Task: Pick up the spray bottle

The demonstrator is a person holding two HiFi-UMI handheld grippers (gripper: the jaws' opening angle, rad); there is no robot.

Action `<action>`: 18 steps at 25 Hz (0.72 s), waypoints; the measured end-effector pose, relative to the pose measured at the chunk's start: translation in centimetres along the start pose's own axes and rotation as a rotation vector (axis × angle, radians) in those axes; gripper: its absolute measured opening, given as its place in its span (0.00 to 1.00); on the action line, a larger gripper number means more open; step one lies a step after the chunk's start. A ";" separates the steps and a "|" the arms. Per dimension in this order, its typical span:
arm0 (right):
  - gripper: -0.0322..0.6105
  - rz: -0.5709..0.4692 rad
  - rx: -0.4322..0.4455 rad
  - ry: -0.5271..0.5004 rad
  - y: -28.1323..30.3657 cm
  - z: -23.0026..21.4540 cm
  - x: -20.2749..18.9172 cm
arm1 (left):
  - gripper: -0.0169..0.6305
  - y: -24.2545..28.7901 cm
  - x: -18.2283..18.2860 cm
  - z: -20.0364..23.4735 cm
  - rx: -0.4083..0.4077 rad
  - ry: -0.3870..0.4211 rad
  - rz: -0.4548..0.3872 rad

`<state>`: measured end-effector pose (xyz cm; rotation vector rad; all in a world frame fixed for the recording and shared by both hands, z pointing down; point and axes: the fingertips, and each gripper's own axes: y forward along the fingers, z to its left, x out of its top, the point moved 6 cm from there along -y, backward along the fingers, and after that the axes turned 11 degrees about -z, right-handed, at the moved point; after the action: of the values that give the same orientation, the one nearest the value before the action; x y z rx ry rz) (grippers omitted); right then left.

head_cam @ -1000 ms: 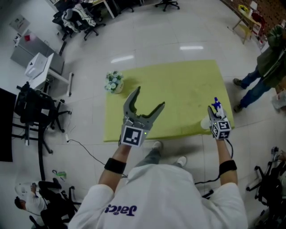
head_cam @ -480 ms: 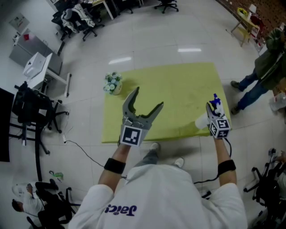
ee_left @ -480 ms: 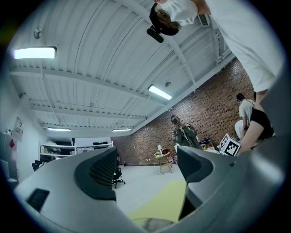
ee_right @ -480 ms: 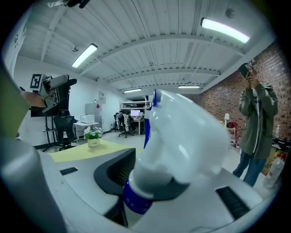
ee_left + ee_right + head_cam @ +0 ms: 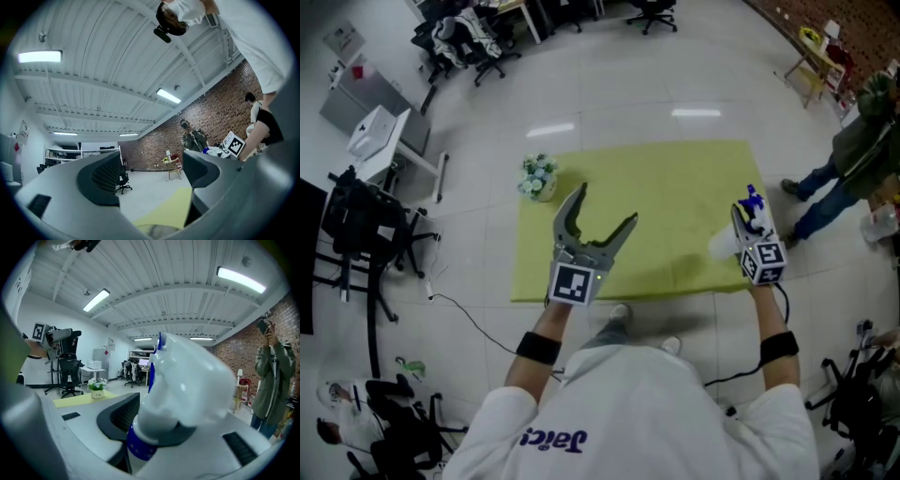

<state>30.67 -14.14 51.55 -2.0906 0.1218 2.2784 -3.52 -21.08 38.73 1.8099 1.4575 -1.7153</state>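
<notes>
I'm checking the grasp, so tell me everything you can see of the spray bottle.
The spray bottle is white, plastic by its look, with a bulky trigger head, a blue collar at the neck and a blue nozzle tip. The right hand-held gripper is shut on its neck, just under the head. In the head view its pale body sits over the near right corner of the yellow mat; whether it touches the mat is unclear.

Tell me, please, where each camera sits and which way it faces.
Head view: on the head, steeply down at the yellow surface; forearms, left gripper, right gripper show.
Left gripper view: on that gripper, toward the brick wall; open jaws show.
Right gripper view: on that gripper, toward desks; jaws grip the spray bottle.
Shared: flower pot, head and right gripper views.
</notes>
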 end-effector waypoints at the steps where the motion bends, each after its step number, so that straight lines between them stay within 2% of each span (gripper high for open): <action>1: 0.21 -0.008 0.005 -0.005 0.3 0.1 0.5 | 0.69 -0.1 0.0 0.2 0.005 0.000 0.000; 10: 0.21 -0.065 0.084 -0.049 3.8 1.3 3.6 | 0.69 -1.4 -0.8 2.3 0.062 0.010 0.047; 18: 0.21 -0.096 0.176 -0.071 6.8 2.9 5.3 | 0.69 -4.0 -2.4 3.7 0.148 0.023 0.127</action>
<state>26.73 -20.74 46.74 -1.8862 0.2060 2.1967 -8.43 -23.15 41.55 1.9567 1.2244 -1.7859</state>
